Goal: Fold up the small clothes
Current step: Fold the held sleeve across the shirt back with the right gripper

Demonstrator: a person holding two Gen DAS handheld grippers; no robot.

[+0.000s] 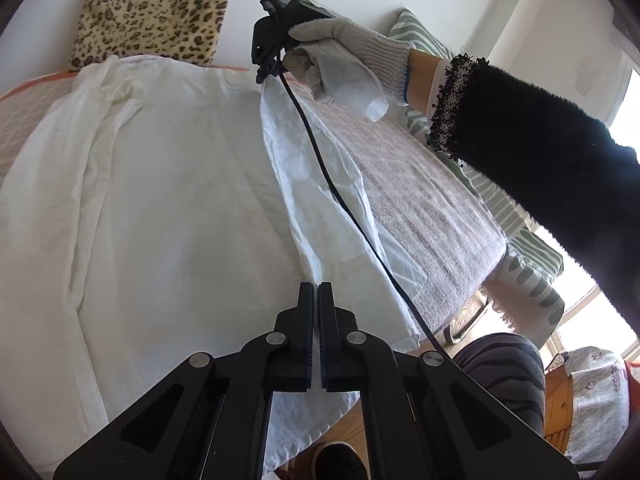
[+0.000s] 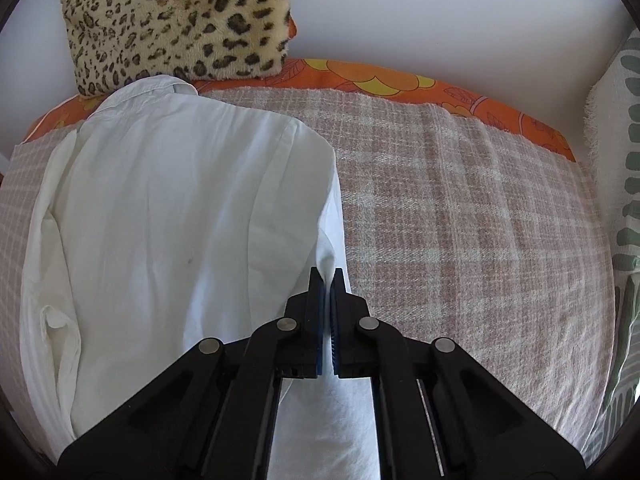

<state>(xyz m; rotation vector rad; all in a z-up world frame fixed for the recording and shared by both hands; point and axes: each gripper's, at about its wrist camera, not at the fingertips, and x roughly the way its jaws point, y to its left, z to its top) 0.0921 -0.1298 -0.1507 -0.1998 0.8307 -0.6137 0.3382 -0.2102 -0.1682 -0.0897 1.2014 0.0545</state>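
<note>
On the checked blanket (image 2: 460,208), white shirt (image 2: 180,208) lies half-folded.

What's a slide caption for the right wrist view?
Right tongs shut on the right edge of a white cotton shirt spread over a pink-and-cream plaid blanket, leopard-print plush cushion behind.

No legible txt, faint marks on patterned cloth (image 1: 598,392) at lower right, too blurry to read
</note>
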